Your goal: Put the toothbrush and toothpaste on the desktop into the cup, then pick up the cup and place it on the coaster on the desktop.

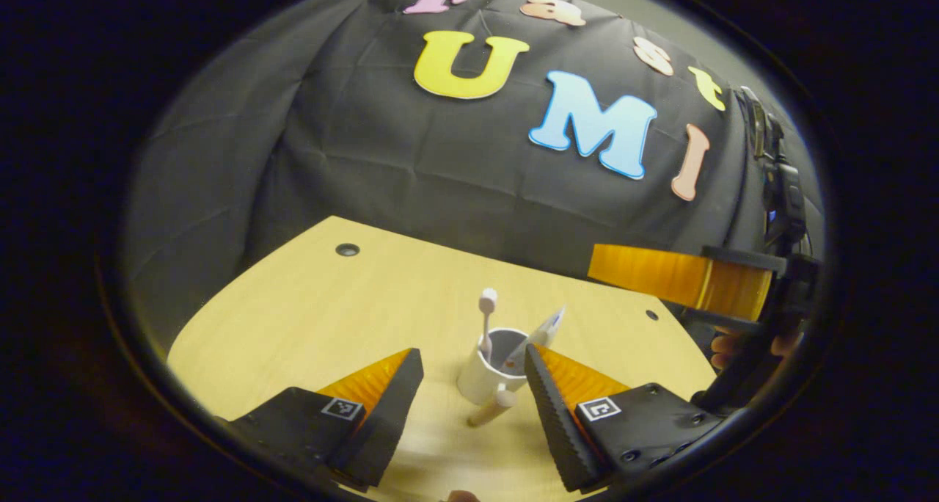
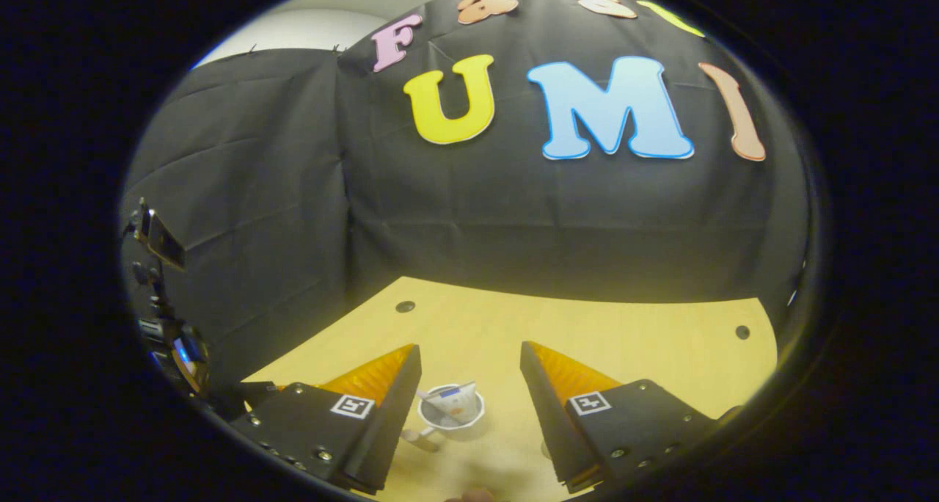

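**Surfaces and finishes**

The desk (image 1: 330,304) looks like pale wood laminate, smooth and matt. The cup (image 1: 484,373) appears smooth white ceramic or plastic with a wooden handle. The wall (image 2: 513,216) is creased matt cloth.

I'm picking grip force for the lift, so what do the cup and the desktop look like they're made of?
The cup looks like glazed ceramic, possibly hard plastic: white, smooth, thick-rimmed, with a pale wood-like handle. The desktop looks like wood-grain laminate: pale, matte, faintly streaked, with small dark round holes.
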A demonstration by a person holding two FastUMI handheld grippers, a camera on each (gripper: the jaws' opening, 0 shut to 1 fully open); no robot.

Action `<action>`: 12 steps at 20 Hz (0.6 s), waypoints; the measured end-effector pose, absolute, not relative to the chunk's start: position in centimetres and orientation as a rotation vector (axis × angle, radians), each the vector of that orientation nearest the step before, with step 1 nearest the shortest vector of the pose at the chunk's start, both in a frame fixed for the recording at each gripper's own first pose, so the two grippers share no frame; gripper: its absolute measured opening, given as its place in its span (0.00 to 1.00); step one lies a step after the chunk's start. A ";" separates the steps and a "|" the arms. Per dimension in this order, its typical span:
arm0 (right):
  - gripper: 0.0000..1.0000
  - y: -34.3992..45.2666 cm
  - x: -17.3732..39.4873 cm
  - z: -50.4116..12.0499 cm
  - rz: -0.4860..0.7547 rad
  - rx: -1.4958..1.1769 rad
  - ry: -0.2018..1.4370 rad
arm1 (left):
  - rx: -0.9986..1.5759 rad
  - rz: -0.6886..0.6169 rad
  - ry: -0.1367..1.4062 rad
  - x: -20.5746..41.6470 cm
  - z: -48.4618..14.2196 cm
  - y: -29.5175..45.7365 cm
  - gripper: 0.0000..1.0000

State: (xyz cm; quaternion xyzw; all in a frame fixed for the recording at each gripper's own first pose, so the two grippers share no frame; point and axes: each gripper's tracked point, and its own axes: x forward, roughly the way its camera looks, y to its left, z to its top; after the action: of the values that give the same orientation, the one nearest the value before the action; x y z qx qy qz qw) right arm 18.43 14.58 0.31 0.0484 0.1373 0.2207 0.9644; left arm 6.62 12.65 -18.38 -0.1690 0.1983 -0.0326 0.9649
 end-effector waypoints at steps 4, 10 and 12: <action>0.81 10.0 16.5 0.4 0.365 0.104 0.288 | -0.332 -0.108 0.487 7.8 -19.9 10.1 0.92; 0.80 3.6 14.7 -0.8 0.242 0.133 0.321 | -0.260 -0.143 0.651 9.1 -23.5 7.9 0.91; 0.81 2.1 14.3 -1.6 0.214 0.147 0.342 | -0.225 -0.146 0.729 9.2 -25.3 7.5 0.91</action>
State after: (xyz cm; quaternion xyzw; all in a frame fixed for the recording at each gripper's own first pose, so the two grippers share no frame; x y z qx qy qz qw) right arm 14.34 2.08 -1.63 0.0728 0.1697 0.1062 0.9770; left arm 9.18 7.52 -25.33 -0.1095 0.3554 -0.0713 0.9255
